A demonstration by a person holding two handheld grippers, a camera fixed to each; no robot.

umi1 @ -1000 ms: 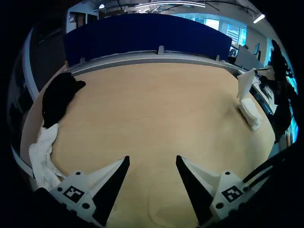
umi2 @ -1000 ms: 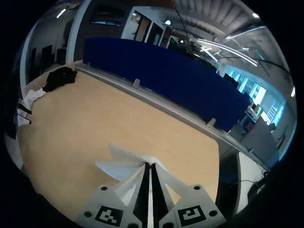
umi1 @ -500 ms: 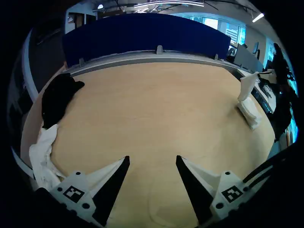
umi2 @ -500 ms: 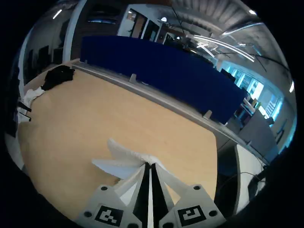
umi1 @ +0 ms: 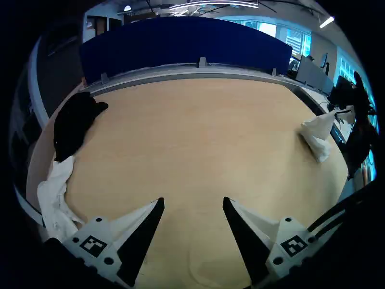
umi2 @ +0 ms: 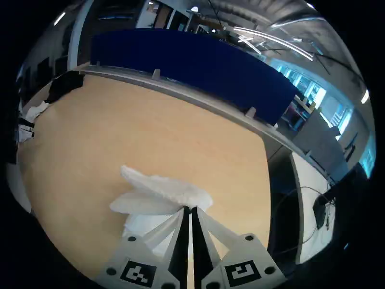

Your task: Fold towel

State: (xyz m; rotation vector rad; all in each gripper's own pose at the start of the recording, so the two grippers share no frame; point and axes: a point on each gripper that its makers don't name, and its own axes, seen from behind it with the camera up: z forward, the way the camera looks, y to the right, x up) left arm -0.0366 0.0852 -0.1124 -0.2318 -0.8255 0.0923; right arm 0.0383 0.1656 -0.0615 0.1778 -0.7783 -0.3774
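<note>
Mid-fold: the right gripper [umi2: 191,210] fingers pinch the white cloth towel [umi2: 161,191] at lower centre, on the tan wooden surface [umi2: 144,130]. The left gripper [umi1: 193,200] fingers are spread, idle; the next move is probably to lay the pinched edge across.

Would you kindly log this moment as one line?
task: fold towel | right gripper: shut on white towel | left gripper: open, empty

Towel [umi2: 161,191]: white, bunched in layered folds; one end pinched in my right gripper [umi2: 191,210], rest lying on table [umi2: 144,130].
</note>
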